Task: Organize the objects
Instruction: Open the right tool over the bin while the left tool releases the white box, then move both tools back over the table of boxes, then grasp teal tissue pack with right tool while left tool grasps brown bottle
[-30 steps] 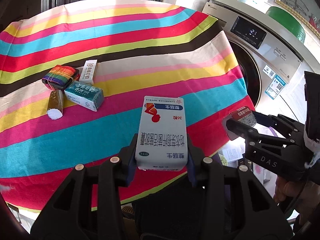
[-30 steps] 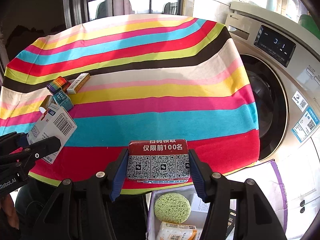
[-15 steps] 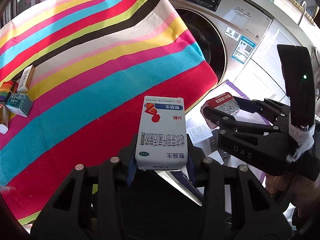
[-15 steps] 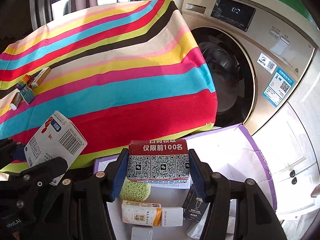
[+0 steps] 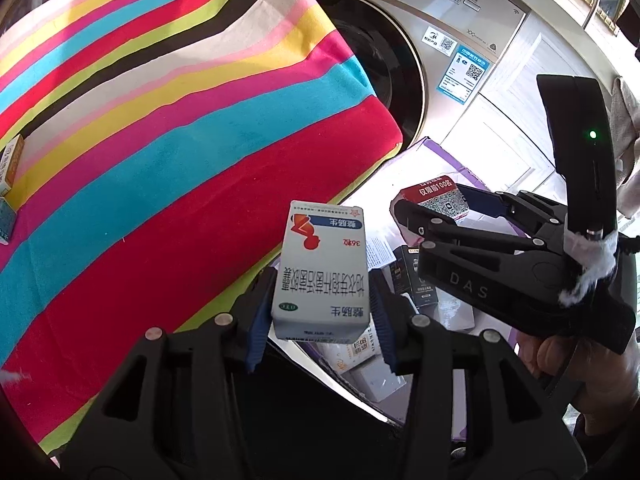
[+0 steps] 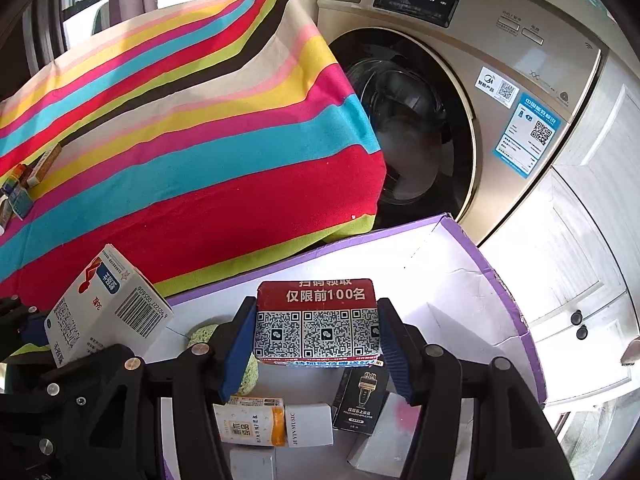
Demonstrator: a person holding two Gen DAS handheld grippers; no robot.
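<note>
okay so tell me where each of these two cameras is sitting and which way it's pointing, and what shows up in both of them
Left wrist view: sits on the left gripper, facing down along its fingers past the white medicine box at the striped tablecloth and washing machine; the right gripper and the hand holding it show.
Right wrist view: sits on the right gripper, facing down past the red QR-code pack into the purple-edged box; the left gripper's black frame fills the lower left.
Shared: both boxes, tablecloth, washing machine, purple-edged box.
</note>
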